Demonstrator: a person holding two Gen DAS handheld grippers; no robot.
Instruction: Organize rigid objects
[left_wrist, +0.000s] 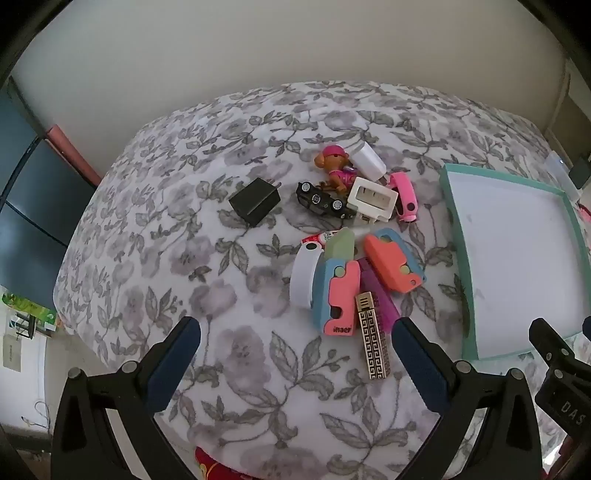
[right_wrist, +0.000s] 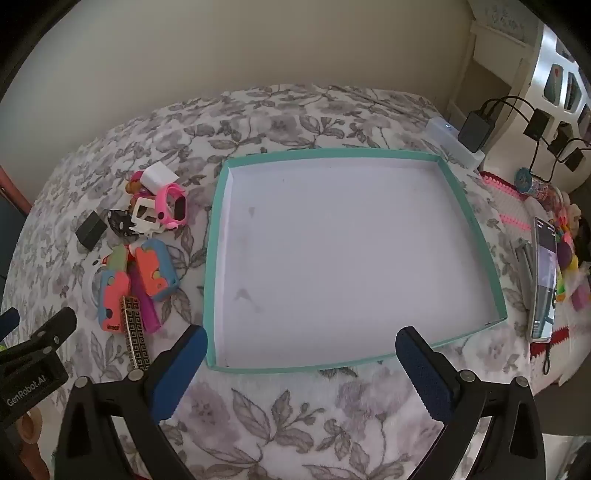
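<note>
While both grippers hover above the floral bedspread (left_wrist: 155, 229), the teal-rimmed tray (right_wrist: 218, 221) lies flat with its white floor bare; nothing rests inside it. The right gripper (right_wrist: 299, 354) is spread wide, its blue pads (right_wrist: 184, 365) straddling the tray's near rim and pinching nothing. The left gripper (left_wrist: 295, 343) is likewise spread wide and holds nothing.

The objects to sort lie in a loose pile left of the tray. Nearest the left gripper, a gold patterned bar (left_wrist: 373, 336) lies just beside the right pad, overlapping a purple comb (left_wrist: 376, 295). A pink-and-blue cutter (left_wrist: 336, 295) touches a white band (left_wrist: 304, 277) and a green piece (left_wrist: 340, 243). An orange-and-blue cutter (left_wrist: 395, 262) lies between the pile and the tray.

Farther back are a black charger (left_wrist: 255, 203), apart from the rest, a black toy car (left_wrist: 323, 201), a dog figure (left_wrist: 334, 166), two white adapters (left_wrist: 371, 199) and a pink watch (left_wrist: 404, 199), clustered and touching.
</note>
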